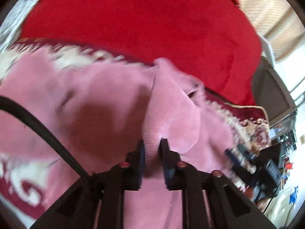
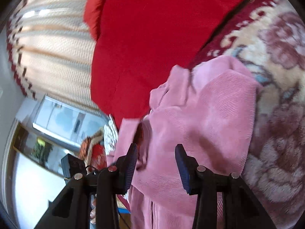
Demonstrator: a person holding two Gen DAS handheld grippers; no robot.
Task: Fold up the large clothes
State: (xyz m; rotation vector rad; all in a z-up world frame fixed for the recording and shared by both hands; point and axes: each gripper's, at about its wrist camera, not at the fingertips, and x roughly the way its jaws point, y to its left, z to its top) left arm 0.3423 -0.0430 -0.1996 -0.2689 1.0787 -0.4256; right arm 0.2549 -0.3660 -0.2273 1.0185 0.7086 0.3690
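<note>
patterned carpet (image 2: 276,87) in cream and maroon covers the floor, with a big red cloth (image 1: 144,24) spread over it further out and a pale woven blanket (image 2: 53,57) beyond that. the pink ribbed garment (image 1: 95,103), the piece being folded, lies crumpled on the carpet right under both tools, bunched rather than flat, its edge touching the red cloth. from the left gripper (image 1: 151,148) a ribbed fold of the pink fabric rises straight ahead, passing between the two narrowly parted jaws; the picture is smeared, so whether the pads truly pinch it or only flank it is hard to say, though they look a little apart. the right gripper (image 2: 156,156) hangs over the same garment with its jaws well apart, fabric lying beneath and between them but not pressed by either pad. in the right wrist view the garment's long axis seems to run from the bottom of the frame up toward the red cloth. the left tool is nearer to a usable edge, so the next fold likely turns on that ribbed flap. a black cable (image 1: 43,129) crosses the left view, and dark clutter (image 1: 270,164) sits at the carpet's far side, well apart from the work. the red cloth's closeness could tangle a wide sweep.
</note>
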